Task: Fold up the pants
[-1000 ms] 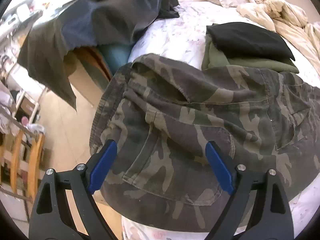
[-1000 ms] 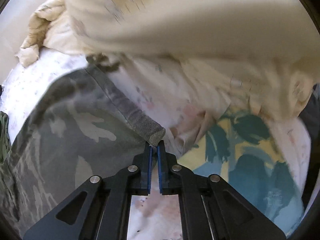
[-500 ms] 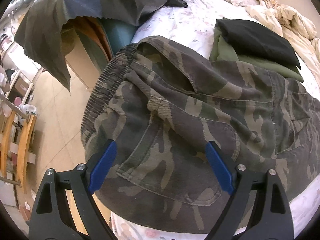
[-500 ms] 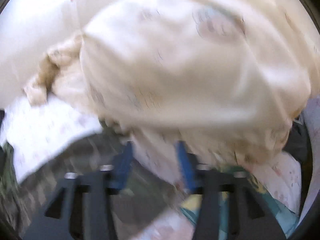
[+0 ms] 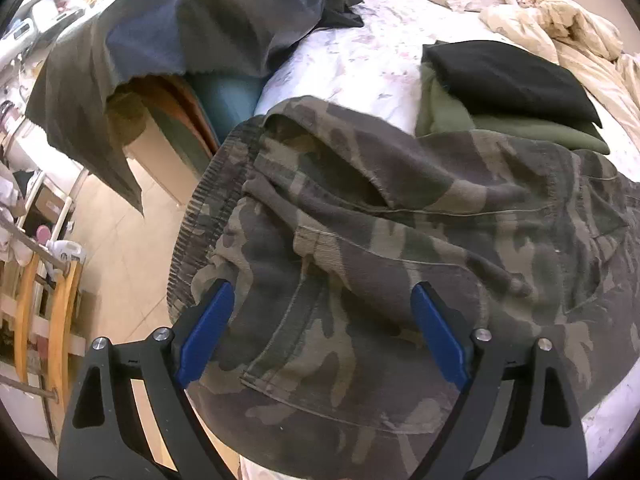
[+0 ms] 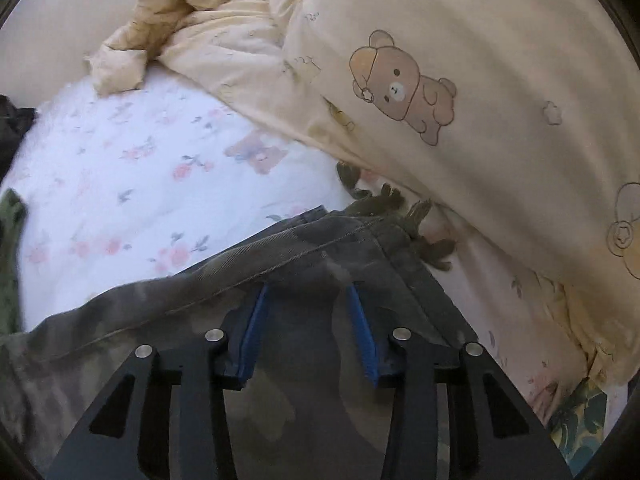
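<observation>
Pants: camouflage pants (image 5: 400,248), likely soft, heavyish cotton; grip hems or waistband.
Left gripper (image 5: 320,332): jaws spread wide above pocket.
Right gripper (image 6: 308,332): jaws just closing, part-spread over leg hem, not pinching.

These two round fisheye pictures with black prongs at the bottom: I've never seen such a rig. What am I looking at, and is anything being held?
No robot here: a person carries a hand-held two-finger gripper in each hand, with a camera on each looking along its fingers. The left wrist view shows the left gripper, its blue pads wide apart over the waist end of camouflage pants lying on a flowered bed sheet. Behind them sit a folded black garment on a folded green one. The right wrist view shows the right gripper over a pant leg near its frayed hem, beside a cream bear-print duvet. Its jaws have just been closing; I see no clamped fabric, so nothing looks held.
</observation>
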